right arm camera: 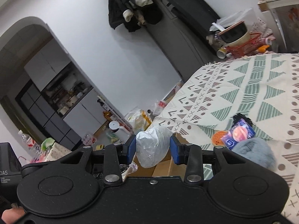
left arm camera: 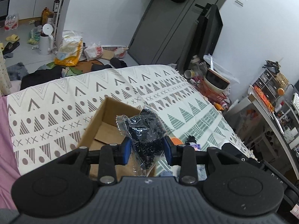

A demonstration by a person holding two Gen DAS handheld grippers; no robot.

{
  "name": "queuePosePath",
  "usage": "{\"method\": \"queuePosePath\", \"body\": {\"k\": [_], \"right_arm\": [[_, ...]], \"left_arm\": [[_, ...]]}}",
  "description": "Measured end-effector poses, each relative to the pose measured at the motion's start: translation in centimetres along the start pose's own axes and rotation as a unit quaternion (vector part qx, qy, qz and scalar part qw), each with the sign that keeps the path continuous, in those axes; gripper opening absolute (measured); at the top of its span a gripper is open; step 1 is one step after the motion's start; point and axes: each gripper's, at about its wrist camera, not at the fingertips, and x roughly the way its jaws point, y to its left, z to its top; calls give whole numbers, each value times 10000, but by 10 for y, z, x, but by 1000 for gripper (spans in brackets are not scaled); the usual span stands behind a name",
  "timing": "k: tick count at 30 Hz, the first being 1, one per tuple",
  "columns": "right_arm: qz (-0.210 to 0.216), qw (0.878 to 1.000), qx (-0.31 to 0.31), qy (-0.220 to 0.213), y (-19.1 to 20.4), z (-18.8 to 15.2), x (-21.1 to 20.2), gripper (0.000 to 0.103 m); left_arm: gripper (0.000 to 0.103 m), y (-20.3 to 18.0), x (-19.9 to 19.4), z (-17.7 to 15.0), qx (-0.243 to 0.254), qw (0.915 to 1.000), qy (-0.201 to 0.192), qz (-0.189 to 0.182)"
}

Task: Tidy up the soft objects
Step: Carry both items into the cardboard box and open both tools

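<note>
Left gripper (left arm camera: 147,150) jaws grip a black bagged item (left arm camera: 144,128) above the cardboard box (left arm camera: 97,128); only the right view shows the right gripper (right arm camera: 152,146) clamping a white bagged bundle (right arm camera: 152,145), grey plush (right arm camera: 256,152) at 3 o'clock.

A lived-in home — a patterned bedspread (left arm camera: 130,93), coats (right arm camera: 130,5) hung on the door, groceries (left arm camera: 69,48) and slippers (left arm camera: 12,37) across the floor.

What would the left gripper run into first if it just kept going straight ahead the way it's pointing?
Probably the cardboard box: the left gripper, shut on a clear bag of dark material, points over its open top, though depth is hard to judge.
</note>
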Motion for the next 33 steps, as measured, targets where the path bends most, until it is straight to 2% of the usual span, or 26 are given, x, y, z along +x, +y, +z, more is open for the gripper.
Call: {"method": "queuePosePath", "body": {"k": [16,24,33], "right_arm": [[111,9981,-207,566,18,-2,65,38],[85,9960,-216,861,23,-10,109,38],[-177,9940,-91,1079,12,-16,135,38]], "left_arm": [[35,40,56,24,-561,9980,-89,259],[35,60,92,16,-734,9967,7,340],[39,69,118,14,-537,9976,108,434]]}}
